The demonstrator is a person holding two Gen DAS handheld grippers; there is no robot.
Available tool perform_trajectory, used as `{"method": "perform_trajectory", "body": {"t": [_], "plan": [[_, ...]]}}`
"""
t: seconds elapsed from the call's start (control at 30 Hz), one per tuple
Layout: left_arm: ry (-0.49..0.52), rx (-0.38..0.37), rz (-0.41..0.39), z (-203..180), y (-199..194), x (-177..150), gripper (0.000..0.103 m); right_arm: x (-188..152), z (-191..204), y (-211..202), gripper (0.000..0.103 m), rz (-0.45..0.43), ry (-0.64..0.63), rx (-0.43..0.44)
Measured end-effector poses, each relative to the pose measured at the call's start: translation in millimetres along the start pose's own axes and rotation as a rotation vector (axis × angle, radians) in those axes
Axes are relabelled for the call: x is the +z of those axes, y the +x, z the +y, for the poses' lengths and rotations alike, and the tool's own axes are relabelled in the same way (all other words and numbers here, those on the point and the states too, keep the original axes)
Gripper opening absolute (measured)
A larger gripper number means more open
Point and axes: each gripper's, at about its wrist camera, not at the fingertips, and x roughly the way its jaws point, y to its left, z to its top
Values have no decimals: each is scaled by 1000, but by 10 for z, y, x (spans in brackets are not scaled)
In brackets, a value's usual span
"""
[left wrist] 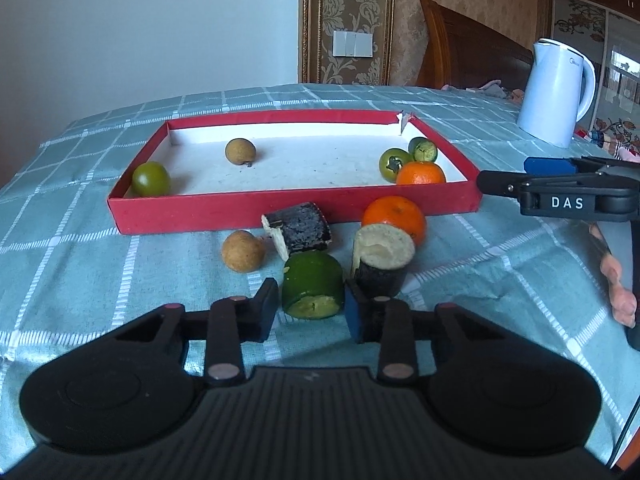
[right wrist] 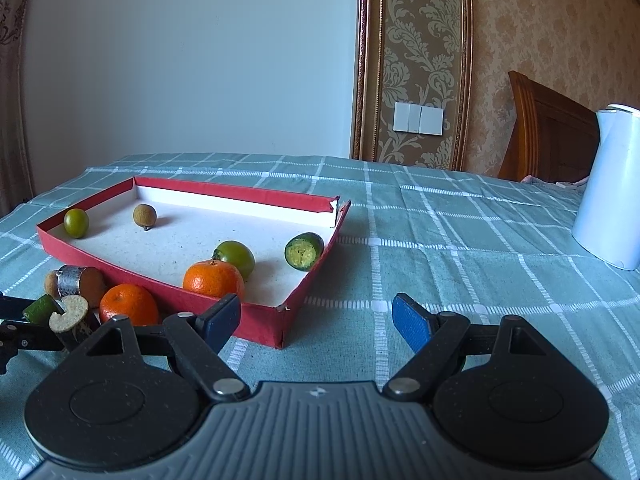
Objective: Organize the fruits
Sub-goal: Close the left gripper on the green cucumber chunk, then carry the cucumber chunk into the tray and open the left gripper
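Left wrist view: my left gripper (left wrist: pixel 310 310) jaws clamp the green fruit piece (left wrist: pixel 313 284) across its firm, light rind; right gripper (right wrist: pixel 316 320) open, empty.

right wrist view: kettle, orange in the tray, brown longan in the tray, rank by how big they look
1. kettle, largest though partly cropped
2. orange in the tray
3. brown longan in the tray, smallest, though it lies farther from the camera

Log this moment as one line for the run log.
left gripper: shut on green cut fruit | right gripper: open, empty | red box: partly filled
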Motion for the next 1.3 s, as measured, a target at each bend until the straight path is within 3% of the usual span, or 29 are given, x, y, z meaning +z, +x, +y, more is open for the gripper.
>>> {"method": "perform_trajectory", "body": {"t": [0.13, 0.23, 0.3, 0.6, 0.97, 1.3], "plan": [[-2, 0, -5, -11, -3, 7, 28, -28, -35, -42, 83, 3, 22, -25], [-7, 4, -15, 13, -29, 33, 28, -59, -117, -85, 84, 9, 65, 14], [-7, 12, -28, 37, -74, 71, 28, -66, -162, -55, 90, 43, 82, 44], [-44, 47, -79, 303, -75, 452, 28, -117, -287, 124, 92, 175, 167, 4], [-88, 122, -47, 624, 484, 913, 28, -116, -184, 177, 101, 213, 97, -23], [-138, 181, 6, 862, 1014, 1004, 29, -110, -174, 179, 102, 219, 86, -30]]}}
